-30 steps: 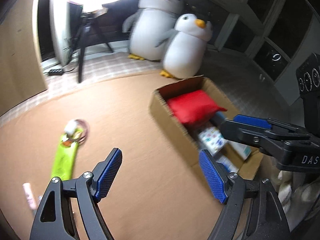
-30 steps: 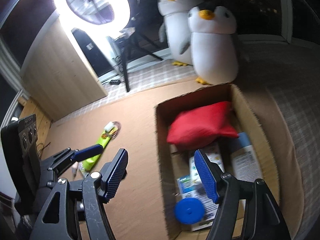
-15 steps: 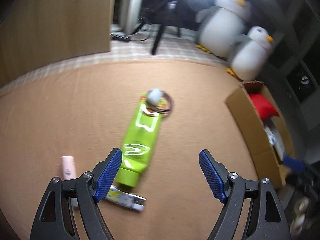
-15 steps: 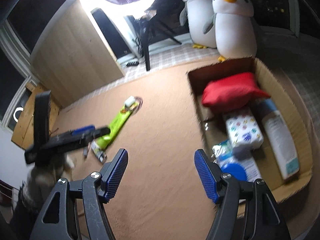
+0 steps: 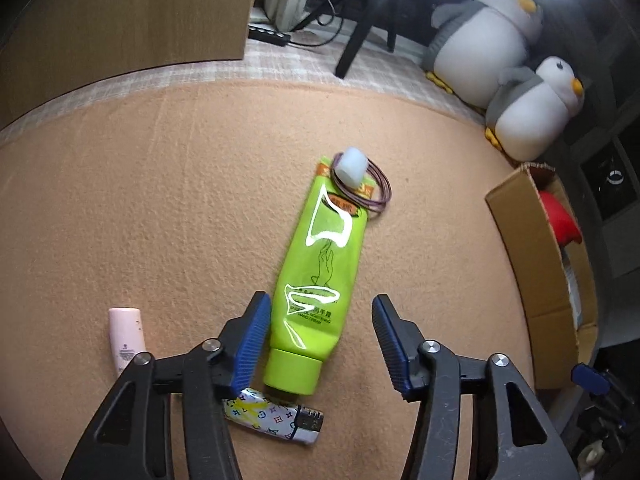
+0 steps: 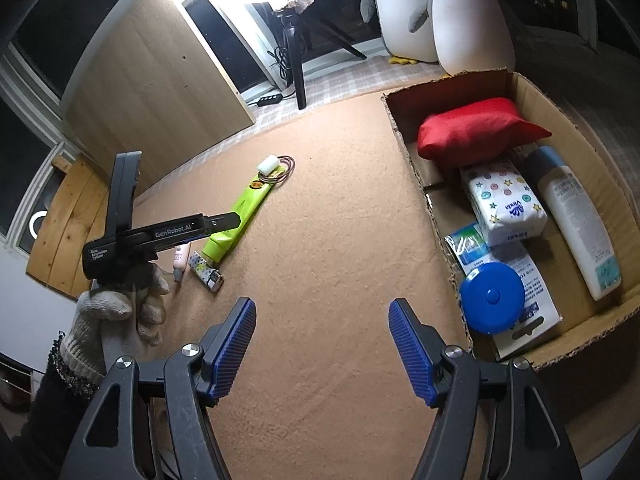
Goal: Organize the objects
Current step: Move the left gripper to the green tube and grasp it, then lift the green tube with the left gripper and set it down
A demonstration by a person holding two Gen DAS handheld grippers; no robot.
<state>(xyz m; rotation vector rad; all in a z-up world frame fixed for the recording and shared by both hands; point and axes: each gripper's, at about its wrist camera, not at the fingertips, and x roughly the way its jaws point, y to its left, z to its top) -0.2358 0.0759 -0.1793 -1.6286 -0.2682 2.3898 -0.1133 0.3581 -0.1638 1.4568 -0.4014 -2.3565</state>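
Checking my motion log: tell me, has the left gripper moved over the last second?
Yes. The left gripper swung away from the cardboard box and now hangs open over the green hand cream tube.

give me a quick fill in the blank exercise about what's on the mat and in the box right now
1. The left gripper is open around the cap end of the ____ tube.
2. In the cardboard box, the pouch at the far end is ____.
3. The round lid in the near end of the box is ____.
4. The right gripper hovers open over the bare ____.

Missing words: green; red; blue; mat
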